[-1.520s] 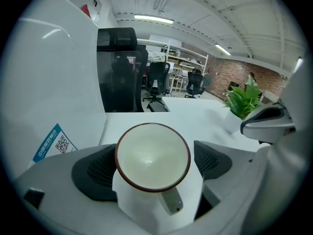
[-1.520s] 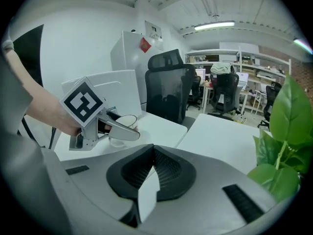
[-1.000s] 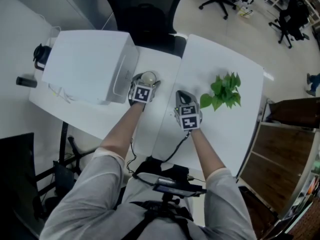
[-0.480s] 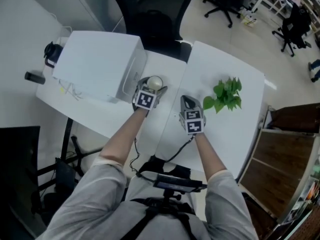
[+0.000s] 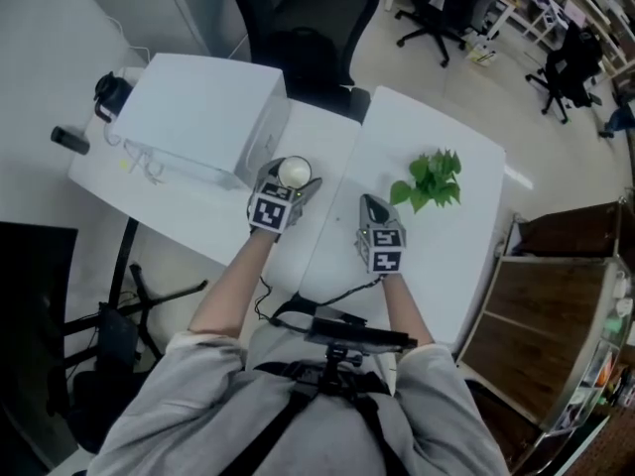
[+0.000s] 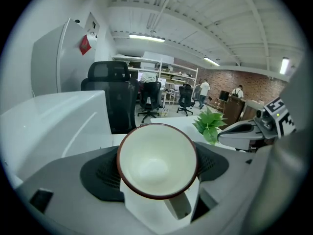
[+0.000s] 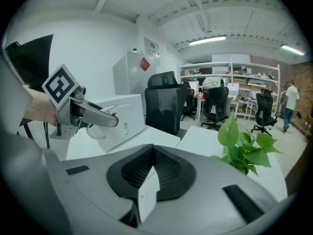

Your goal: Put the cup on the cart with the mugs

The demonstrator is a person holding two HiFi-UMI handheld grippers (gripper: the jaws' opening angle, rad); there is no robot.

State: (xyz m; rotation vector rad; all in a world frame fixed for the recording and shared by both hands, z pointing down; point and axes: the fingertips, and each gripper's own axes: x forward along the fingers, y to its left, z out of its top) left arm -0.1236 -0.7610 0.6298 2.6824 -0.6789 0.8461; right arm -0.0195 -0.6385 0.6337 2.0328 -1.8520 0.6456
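I am in an office, above two white tables point(image 5: 437, 167) pushed together. On the left stands a white box point(image 5: 198, 117). Just beside it my left gripper point(image 5: 281, 184) holds the cup point(image 5: 295, 172), with the jaws wide and pressing on its sides. My right gripper point(image 5: 375, 209) is closed and empty, near the plant point(image 5: 429, 178). The cup looks smooth, so it could slip out if I swing fast. It could also bump the box.

shirt point(image 5: 189, 405): grey, short sleeves | chest, 6 o'clock: black harness straps point(image 5: 281, 429) | left gripper point(image 5: 294, 175), right gripper point(image 5: 370, 202): grey shells, black ribbed pads point(image 7: 132, 175), black-white marker cubes point(image 5: 271, 212) | black cable point(image 5: 342, 291)
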